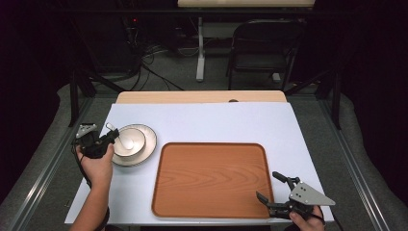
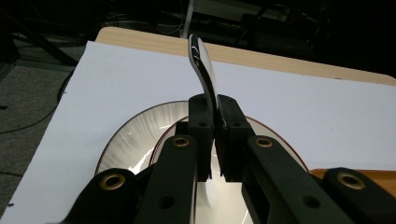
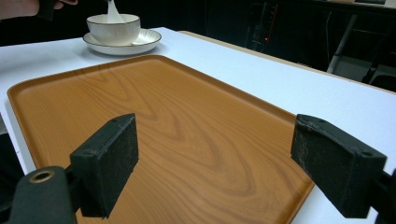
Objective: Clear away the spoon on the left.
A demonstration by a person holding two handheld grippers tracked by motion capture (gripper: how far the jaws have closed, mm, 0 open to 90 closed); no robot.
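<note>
Forearm and left gripper (image 1: 103, 140) at the bowl (image 1: 129, 140); right gripper (image 1: 275, 193) spread and empty over the tray's (image 1: 211, 180) near corner. Left gripper view: jaws clenched on the spoon (image 2: 201, 67) handle, scoop probably below them in the bowl; lift straight to spare the plate (image 2: 126, 140). Right gripper view: bowl well beyond the idle jaws.

Dim, dark surroundings, bright white table sheet (image 1: 202, 120) (glare on the bowl (image 2: 140, 140)), near fingers (image 3: 109, 163) slightly soft.
</note>
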